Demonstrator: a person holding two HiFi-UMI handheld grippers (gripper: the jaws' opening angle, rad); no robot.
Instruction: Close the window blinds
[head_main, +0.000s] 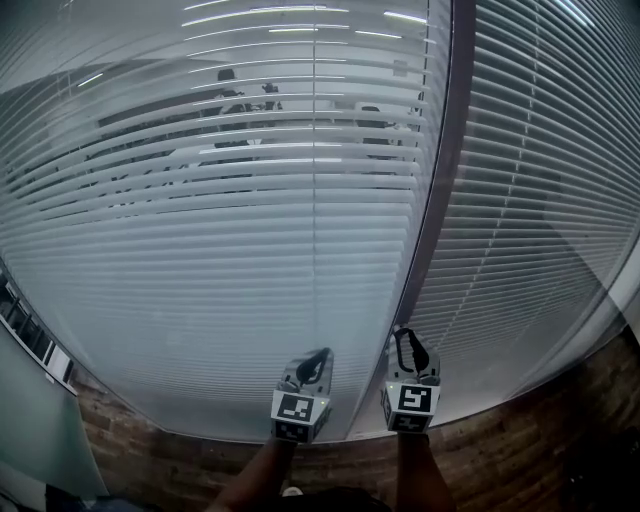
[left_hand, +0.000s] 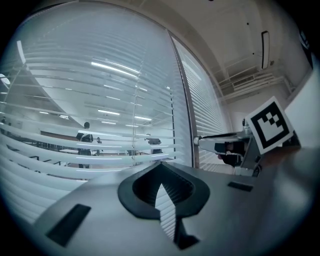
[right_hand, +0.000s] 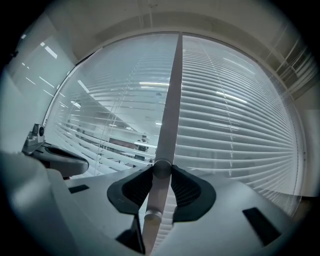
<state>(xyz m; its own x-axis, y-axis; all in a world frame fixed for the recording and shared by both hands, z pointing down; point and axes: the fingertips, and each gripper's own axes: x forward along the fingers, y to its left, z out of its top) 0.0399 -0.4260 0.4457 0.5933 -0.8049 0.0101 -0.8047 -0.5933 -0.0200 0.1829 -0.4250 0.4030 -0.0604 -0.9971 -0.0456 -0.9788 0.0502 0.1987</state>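
Note:
Two slatted window blinds hang in front of me. Through the gaps in the left blind (head_main: 200, 230) an office shows. The slats of the right blind (head_main: 540, 190) lie closer together. A pale blind wand (right_hand: 167, 115) hangs where the two meet and passes between the pads of my right gripper (right_hand: 161, 172). Both pads touch its collar, and its end cap shows just below them. In the head view my right gripper (head_main: 410, 350) sits at the foot of the dark upright strip (head_main: 440, 200). Beside it, my left gripper (head_main: 314, 366) is shut with nothing in it, its fingertips (left_hand: 161, 186) meeting.
A brick-patterned floor (head_main: 520, 450) runs under the blinds. A glass partition (head_main: 30, 400) stands at the lower left. Behind the glass are desks, chairs and a person (left_hand: 85, 142). My right gripper's marker cube (left_hand: 270, 125) shows at the right of the left gripper view.

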